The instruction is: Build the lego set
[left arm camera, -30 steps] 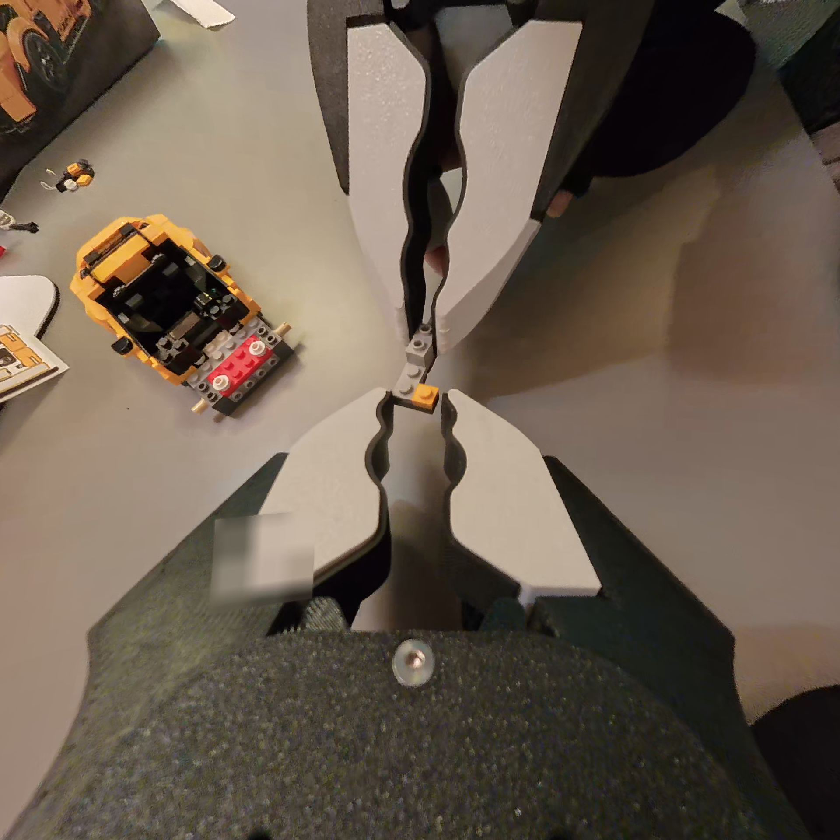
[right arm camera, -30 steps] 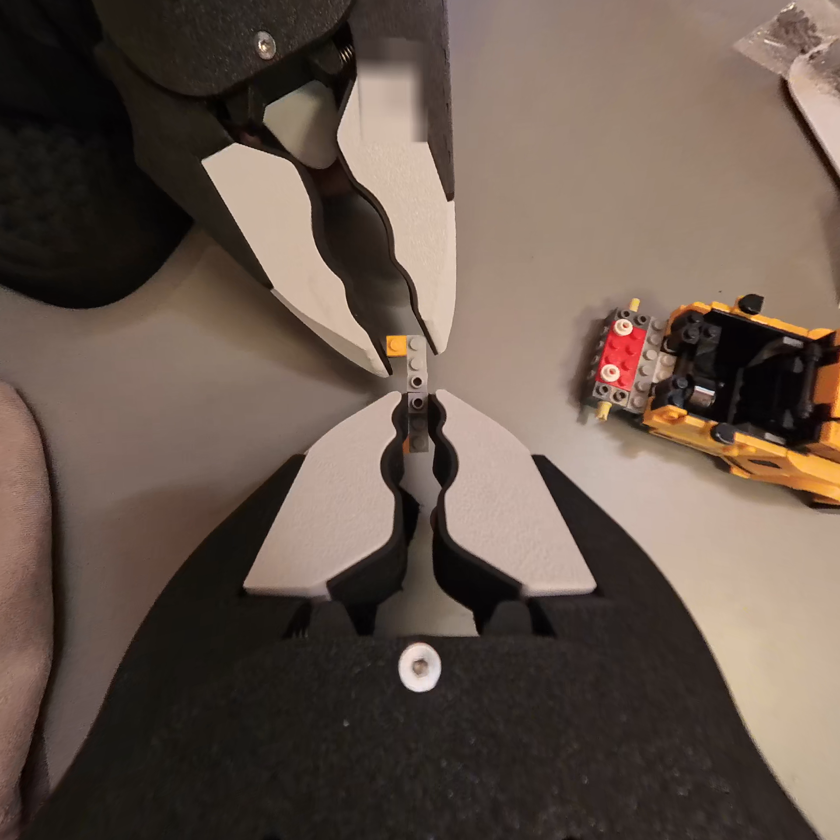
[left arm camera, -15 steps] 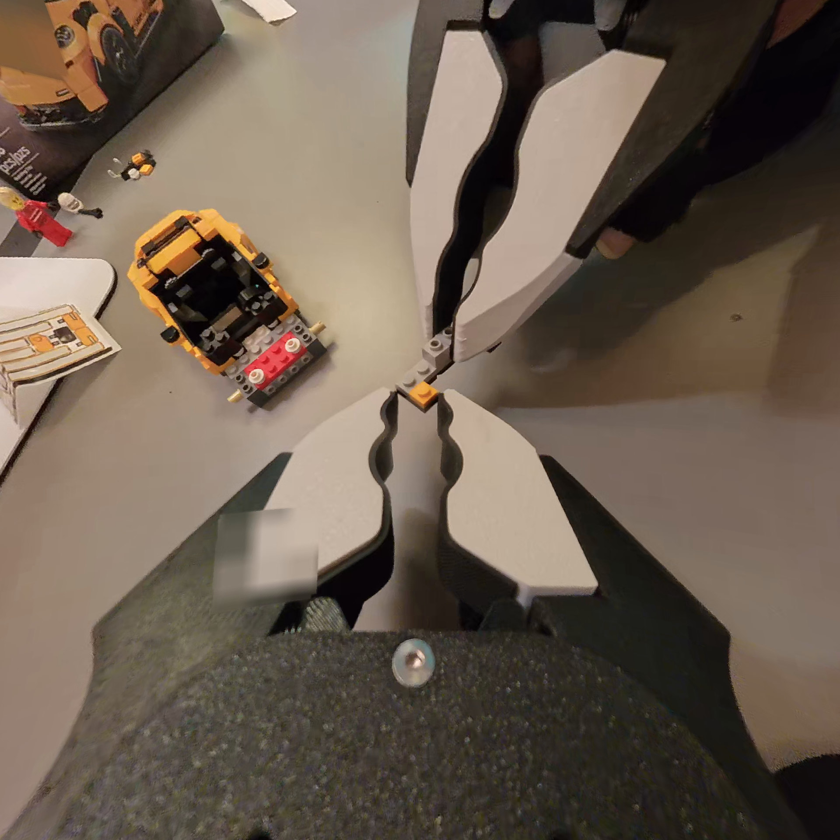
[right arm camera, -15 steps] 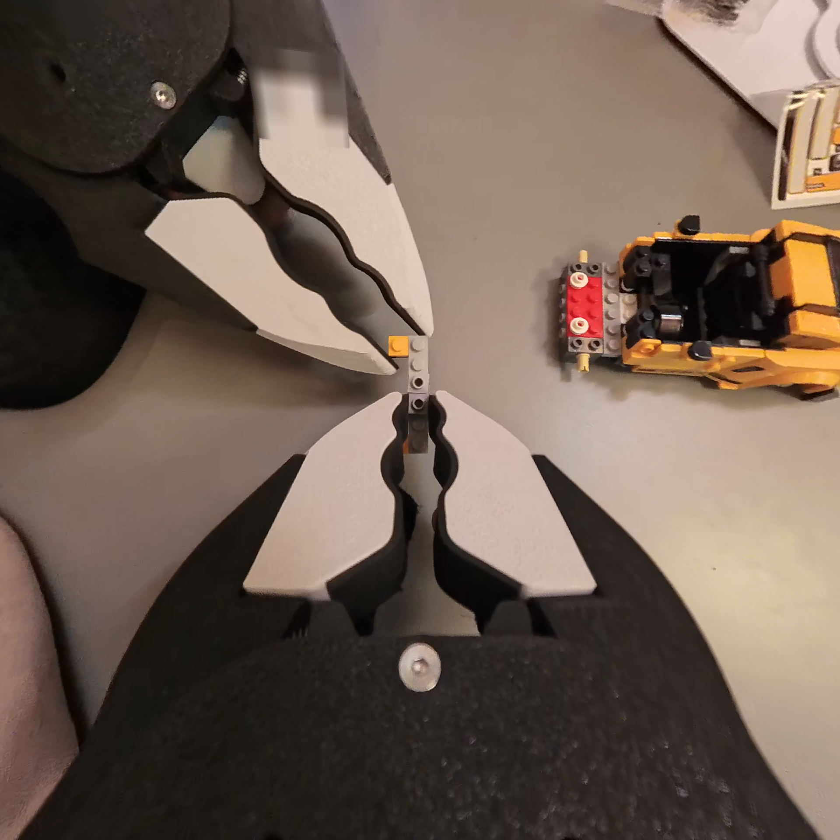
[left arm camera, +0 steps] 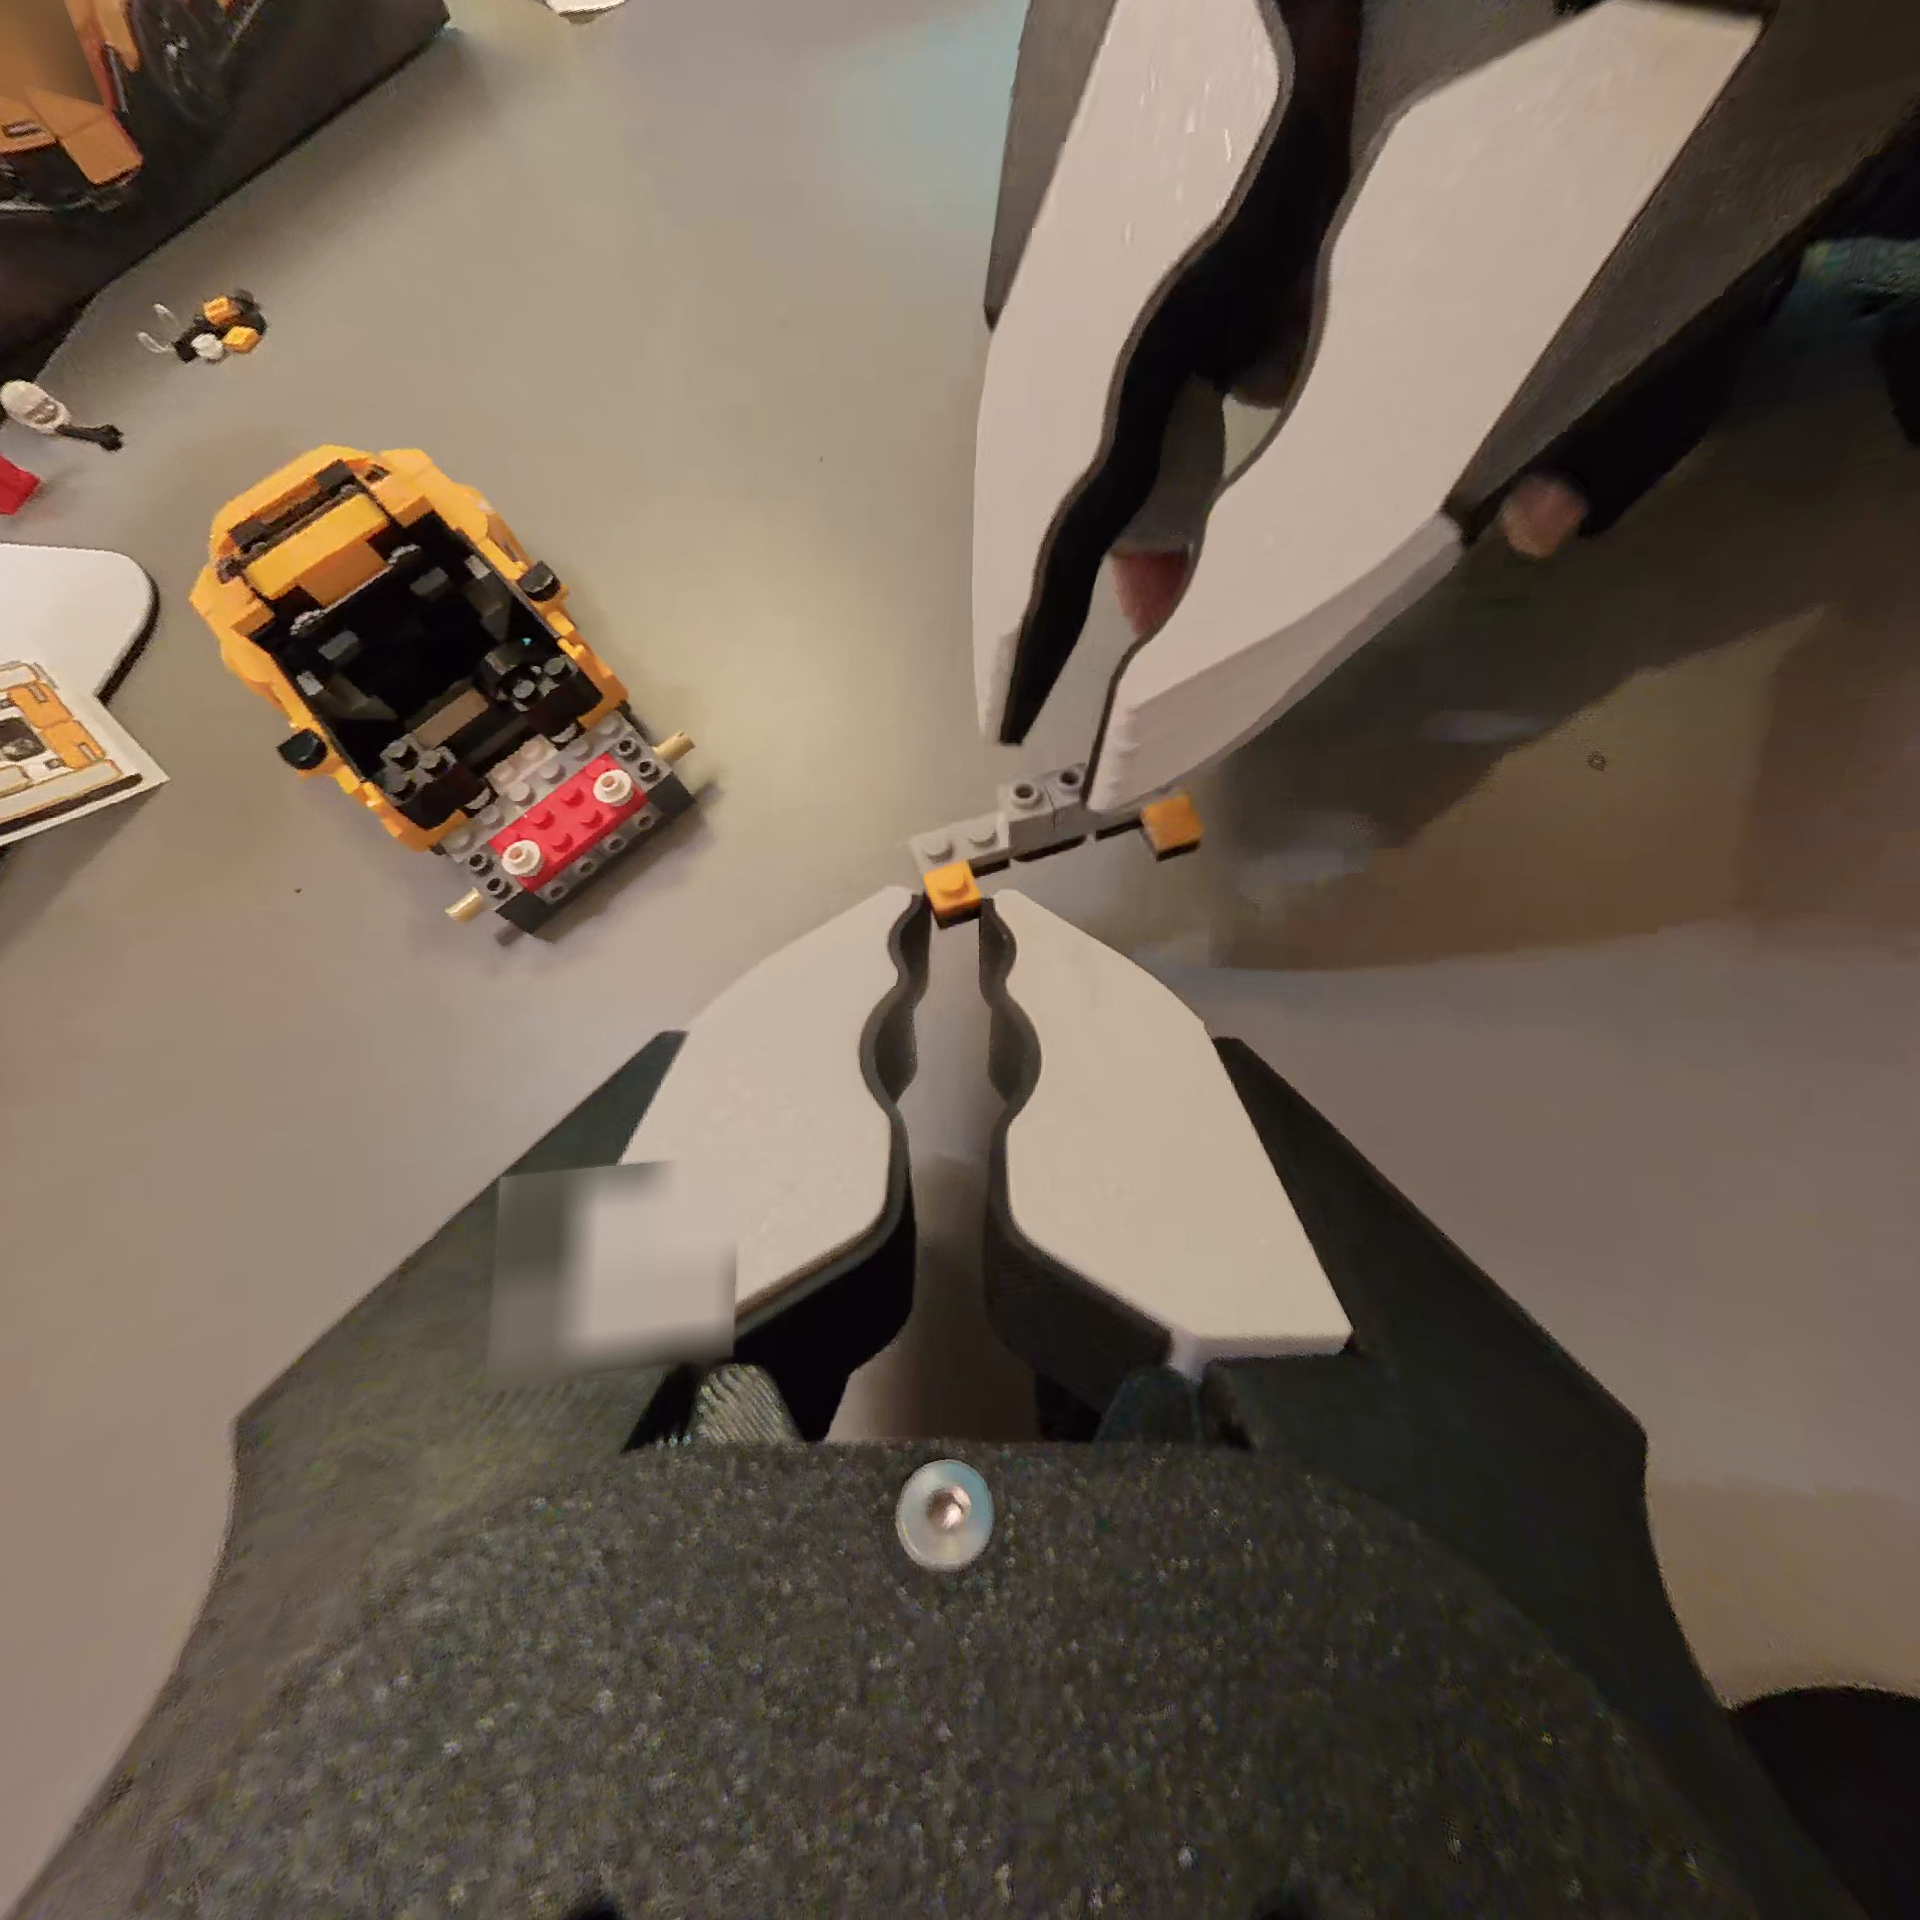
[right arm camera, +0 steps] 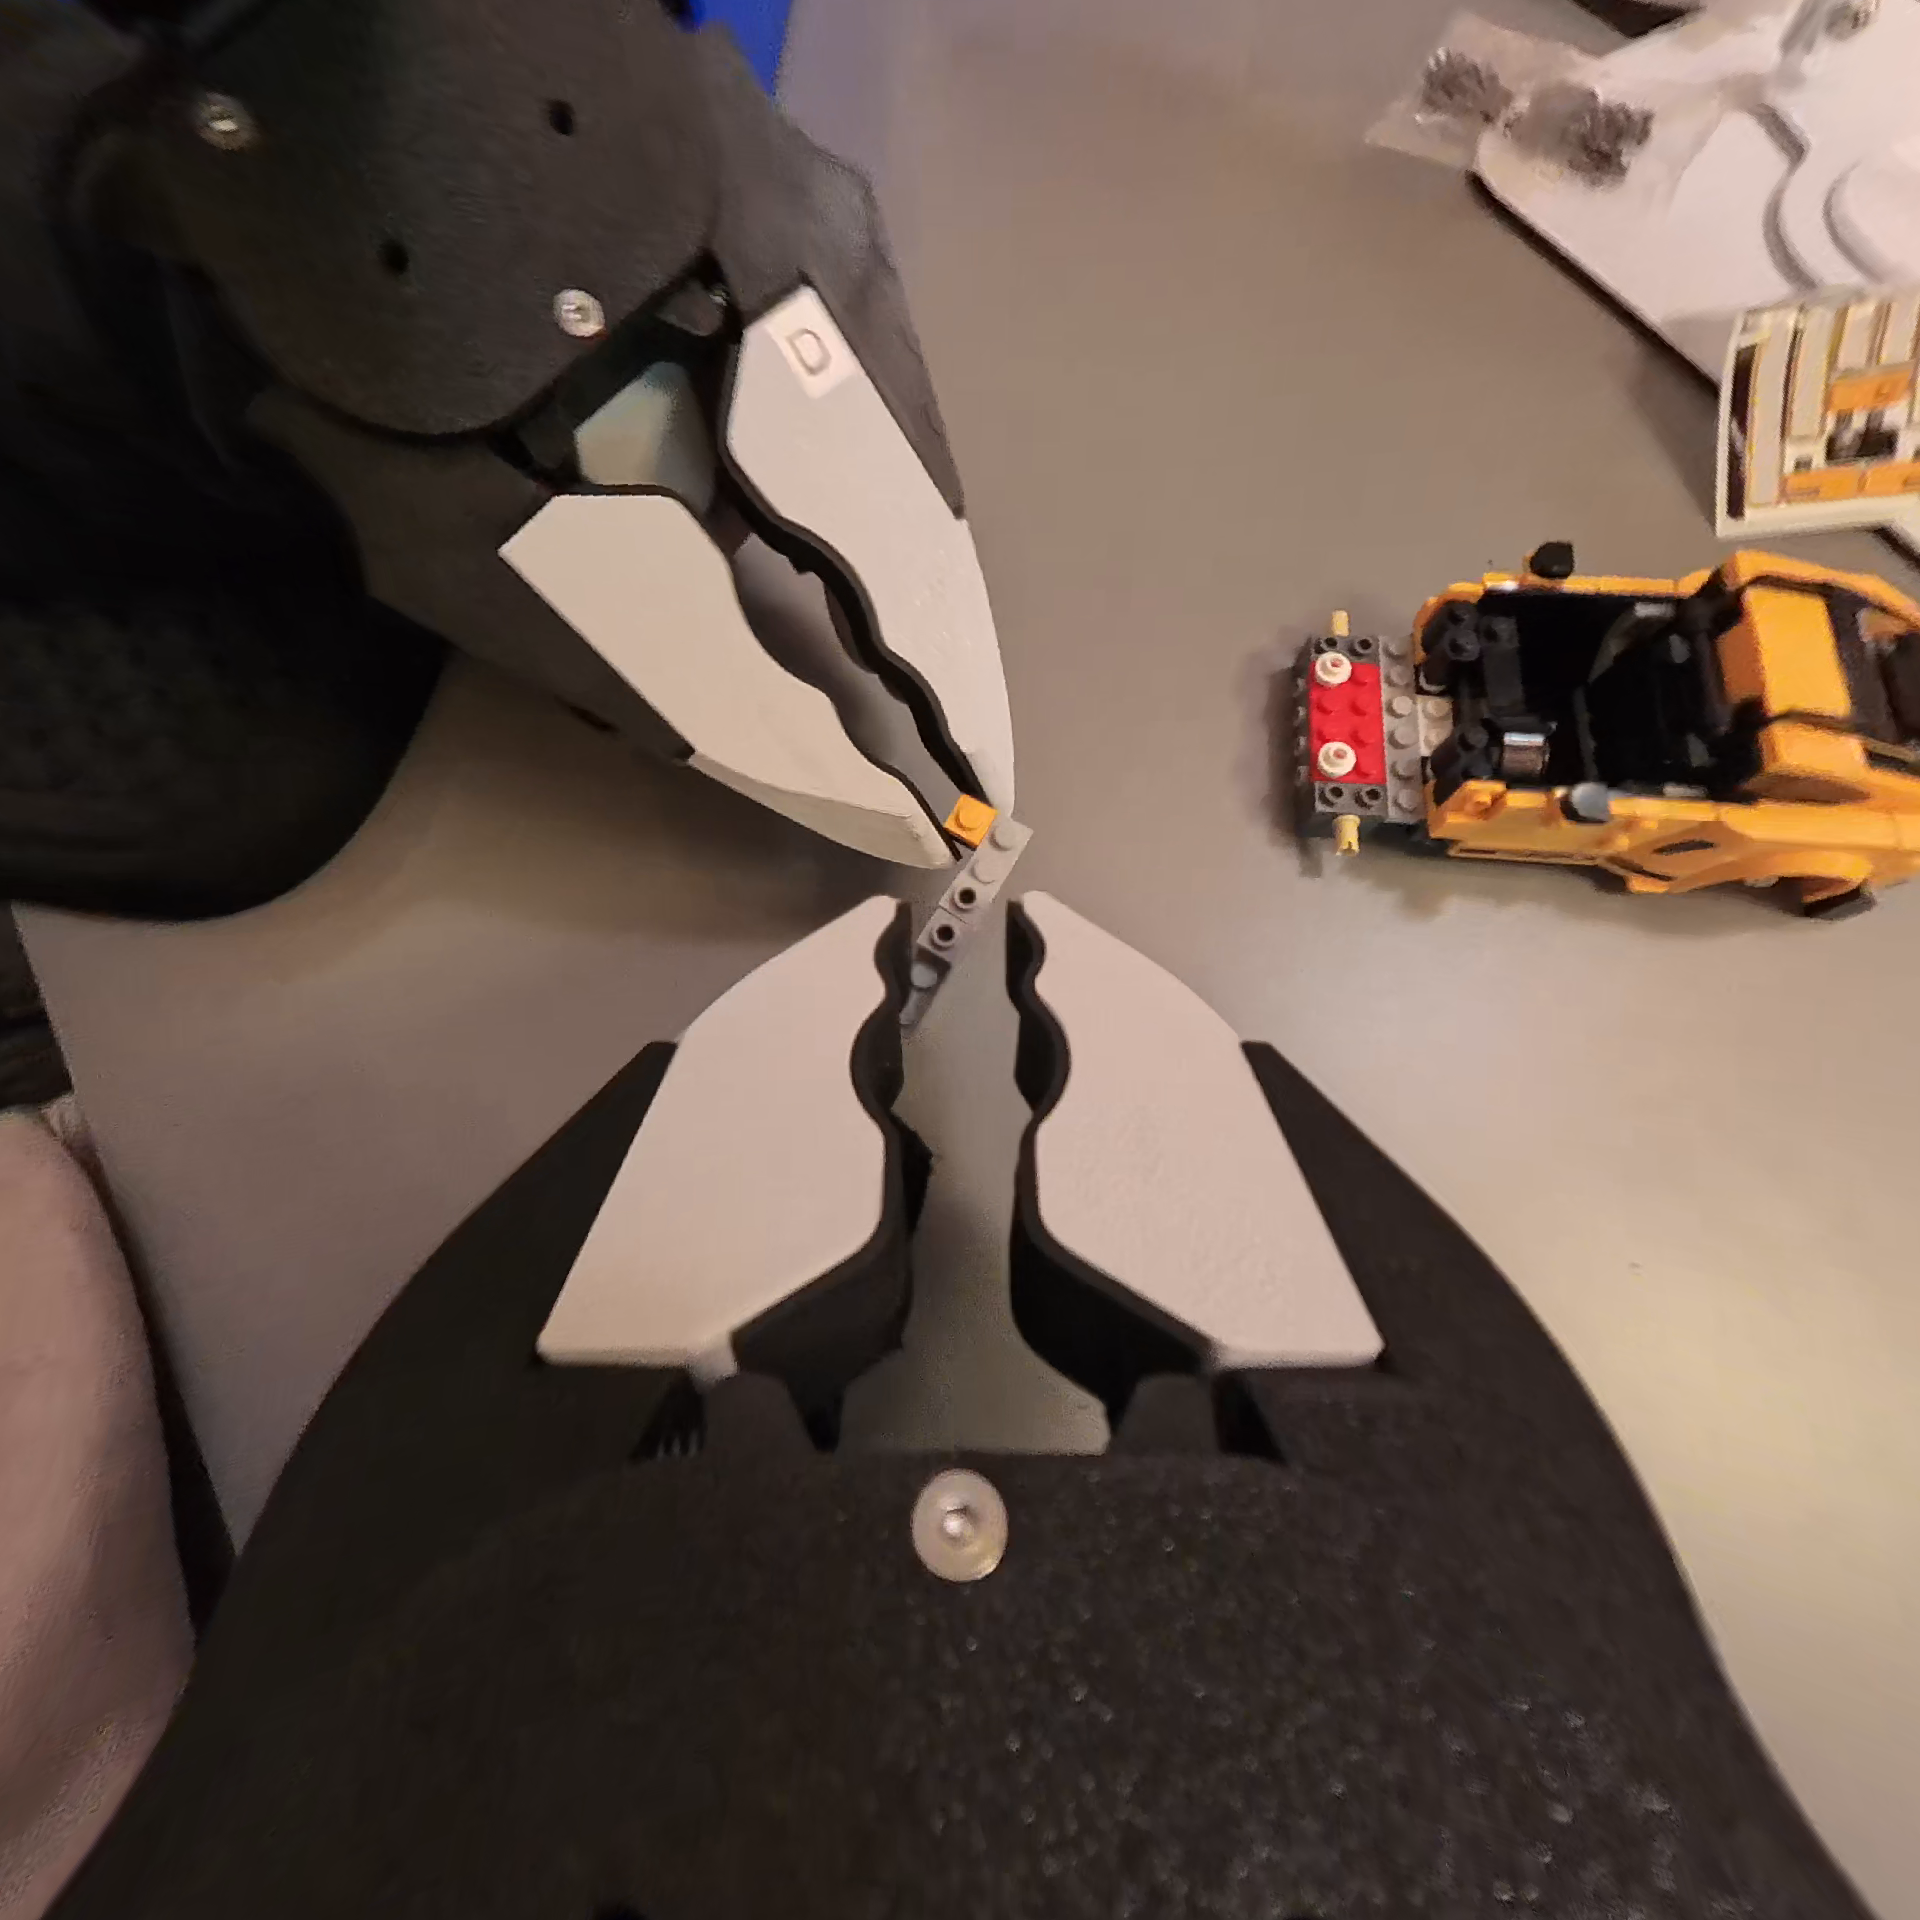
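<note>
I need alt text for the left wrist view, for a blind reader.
Two grippers, left and right, meet over a grey table, both touching a small grey-and-orange brick strip. A half-built orange car lies left.

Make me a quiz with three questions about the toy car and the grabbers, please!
1. Where is the yellow car?
A. On the table
B. Inside a box
C. Held in a grabber

2. How many white knobs sit on the car's red part?
A. None
B. Two
C. Five

3. What is the left grabber doing?
A. Gaping wide with nothing in it
B. Squeezing the car
C. Pinching one end of the grey strip

Answers:
1. A: the yellow car rests on the grey table, away from both grabbers.
2. B: two white knobs stand on the red part.
3. C: the left grabber has its tips closed on the end of the grey strip.
</note>
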`<state>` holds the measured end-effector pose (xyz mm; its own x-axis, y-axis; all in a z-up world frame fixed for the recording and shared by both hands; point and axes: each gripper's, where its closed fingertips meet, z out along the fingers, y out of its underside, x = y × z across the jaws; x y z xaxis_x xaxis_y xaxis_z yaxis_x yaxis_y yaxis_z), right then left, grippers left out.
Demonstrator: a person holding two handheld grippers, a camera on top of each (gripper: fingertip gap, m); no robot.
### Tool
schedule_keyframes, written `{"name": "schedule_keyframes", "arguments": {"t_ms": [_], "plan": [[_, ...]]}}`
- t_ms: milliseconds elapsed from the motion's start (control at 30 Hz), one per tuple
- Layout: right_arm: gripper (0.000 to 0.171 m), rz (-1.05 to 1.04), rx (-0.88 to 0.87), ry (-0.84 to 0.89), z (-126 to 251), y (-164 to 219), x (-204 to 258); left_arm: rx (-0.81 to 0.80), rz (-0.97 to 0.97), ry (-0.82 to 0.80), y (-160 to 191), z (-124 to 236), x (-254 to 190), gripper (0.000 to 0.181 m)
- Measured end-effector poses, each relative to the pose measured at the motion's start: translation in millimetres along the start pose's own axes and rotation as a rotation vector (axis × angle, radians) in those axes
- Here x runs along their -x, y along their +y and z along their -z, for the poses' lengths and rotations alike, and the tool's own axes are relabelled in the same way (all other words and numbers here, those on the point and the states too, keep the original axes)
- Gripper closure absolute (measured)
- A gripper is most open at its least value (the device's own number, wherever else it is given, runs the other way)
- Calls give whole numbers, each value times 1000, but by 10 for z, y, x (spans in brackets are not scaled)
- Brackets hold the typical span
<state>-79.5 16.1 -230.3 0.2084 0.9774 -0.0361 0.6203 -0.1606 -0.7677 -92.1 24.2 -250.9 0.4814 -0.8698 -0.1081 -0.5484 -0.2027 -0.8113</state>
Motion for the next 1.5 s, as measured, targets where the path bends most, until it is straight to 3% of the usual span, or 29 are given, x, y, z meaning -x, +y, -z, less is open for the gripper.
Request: {"name": "schedule_keyframes", "arguments": {"t_ms": [267, 567, 767, 933, 1100, 1300, 1500], "plan": [[149, 242, -25, -109, 410, 213, 48, 1, -97, 73, -14, -57, -94, 173], [148, 351, 60, -150, 305, 419, 113, 35, -225, 201, -57, -243, -129, 173], [123, 437, 106, -180, 194, 430, -33, 95, -298, 188, -53, -375, -75, 172], [113, 497, 157, -243, 79, 475, -99, 86, -239, 125, -41, -332, 10, 159], [122, 502, 219, -294, 86, 528, -177, 28, -137, 43, -152, -235, 54, 166], [127, 464, 191, -216, 110, 538, -158, 63, -98, 83, -110, -353, 33, 155], [159, 517, 168, -159, 53, 507, -116, 70, -62, 154, -67, -374, -51, 154]]}}
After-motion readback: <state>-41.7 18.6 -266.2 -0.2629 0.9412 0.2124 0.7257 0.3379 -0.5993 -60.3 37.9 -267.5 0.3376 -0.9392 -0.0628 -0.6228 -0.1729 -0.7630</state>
